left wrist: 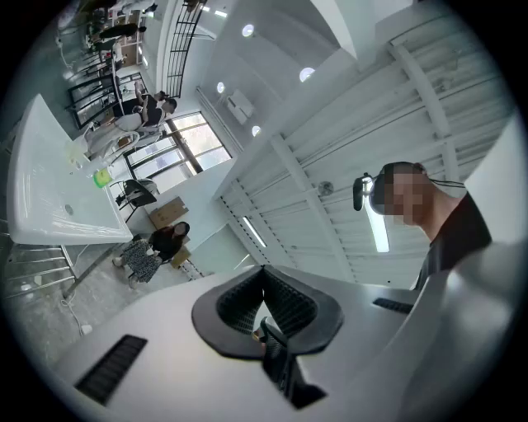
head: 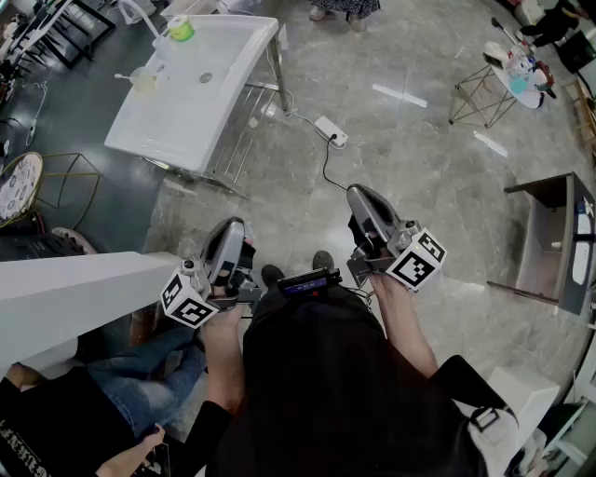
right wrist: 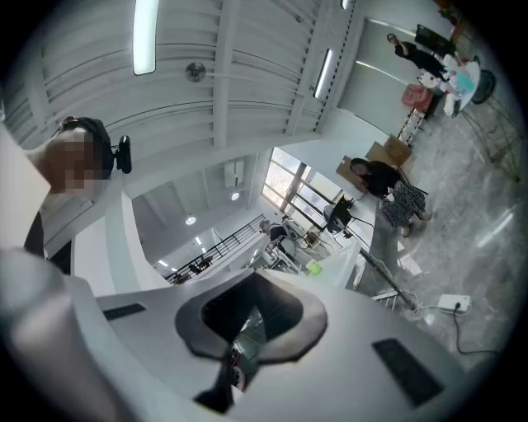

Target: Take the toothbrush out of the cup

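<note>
A clear cup (head: 145, 80) stands on the white washbasin (head: 219, 102) at the far upper left of the head view, with a toothbrush (head: 124, 77) sticking out of it to the left. Both grippers are held close to the person's body, well short of the basin. My left gripper (head: 234, 224) is shut with nothing between its fingers, and its own view shows the closed pads (left wrist: 263, 269) tilted up towards the ceiling. My right gripper (head: 358, 193) is also shut and empty, its pads (right wrist: 252, 278) meeting in the right gripper view.
A green-topped cup (head: 180, 28) stands near the basin's tap. A power strip (head: 331, 130) with its cable lies on the marble floor ahead. A wire side table (head: 480, 93) and a grey cabinet (head: 549, 242) stand to the right. A white counter (head: 74, 298) and a seated person (head: 140, 373) are at left.
</note>
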